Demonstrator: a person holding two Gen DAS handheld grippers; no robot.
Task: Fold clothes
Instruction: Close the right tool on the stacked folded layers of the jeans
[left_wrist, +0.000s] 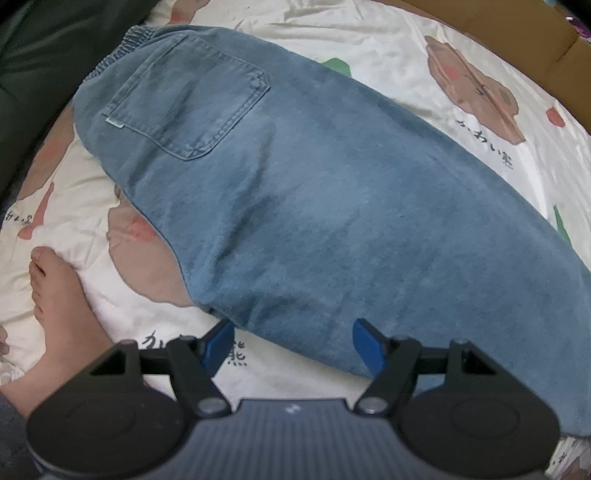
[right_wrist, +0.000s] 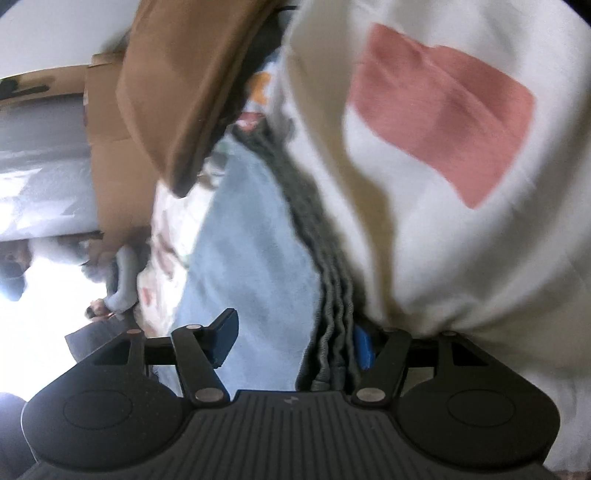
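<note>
The denim trousers (left_wrist: 314, 206) lay flat on the cartoon-printed bedsheet (left_wrist: 388, 48), seemingly doubled lengthwise with one leg over the other, the elastic waistband (left_wrist: 122, 48) at the far left and the back pocket (left_wrist: 192, 99) facing up, the legs running toward the near right. The left gripper (left_wrist: 291, 347) hovered at the trousers' near edge with its blue-padded jaws spread wide and nothing between them. A bare foot (left_wrist: 62, 295) rested on the sheet just to its left. In the blurred right wrist view, the right gripper (right_wrist: 295, 339) was likewise released, its jaws standing apart around light-blue denim (right_wrist: 251, 258) and a dark ribbed fabric edge (right_wrist: 328, 314), not yet clamped; what that ribbed cloth belonged to could not be told. Cream sheet with a pink patch (right_wrist: 443, 110) bulged close against its right finger, with a cardboard box (right_wrist: 155, 92) beyond. From here, closing the right gripper risked pinching the bedsheet along with the denim, since the sheet crowded the pad. The left gripper, if it took only the top layer at the edge, would likely drag the layers out of line and skew any crosswise fold.
</note>
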